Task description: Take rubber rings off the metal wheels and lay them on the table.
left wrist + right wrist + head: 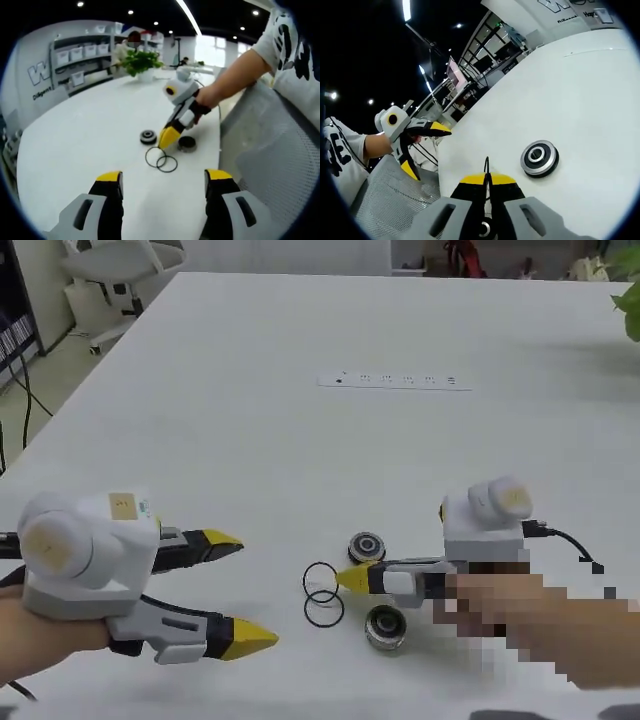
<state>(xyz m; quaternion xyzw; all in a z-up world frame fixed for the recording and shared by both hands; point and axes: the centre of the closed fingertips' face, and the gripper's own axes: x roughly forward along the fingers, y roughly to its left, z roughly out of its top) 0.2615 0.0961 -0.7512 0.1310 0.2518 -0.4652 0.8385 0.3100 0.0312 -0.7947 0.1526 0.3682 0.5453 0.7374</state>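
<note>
Two metal wheels lie on the white table [250, 420]: one wheel [366, 547] behind my right gripper [350, 580], the other wheel [385, 627] in front of it. Two thin black rubber rings overlap flat on the table, a far ring [320, 580] and a near ring [324, 610]. My right gripper [487, 177] is shut, and a thin black ring edge [486, 165] rises from between its yellow tips. A dark-rimmed wheel [539, 158] lies just to its right. My left gripper [245, 590] stands open and holds nothing, left of the rings [161, 160].
A white power strip [393, 381] lies flat at mid-table, farther back. A green plant [630, 300] stands at the far right edge. An office chair [110, 270] stands off the far left corner. The near table edge runs just below both hands.
</note>
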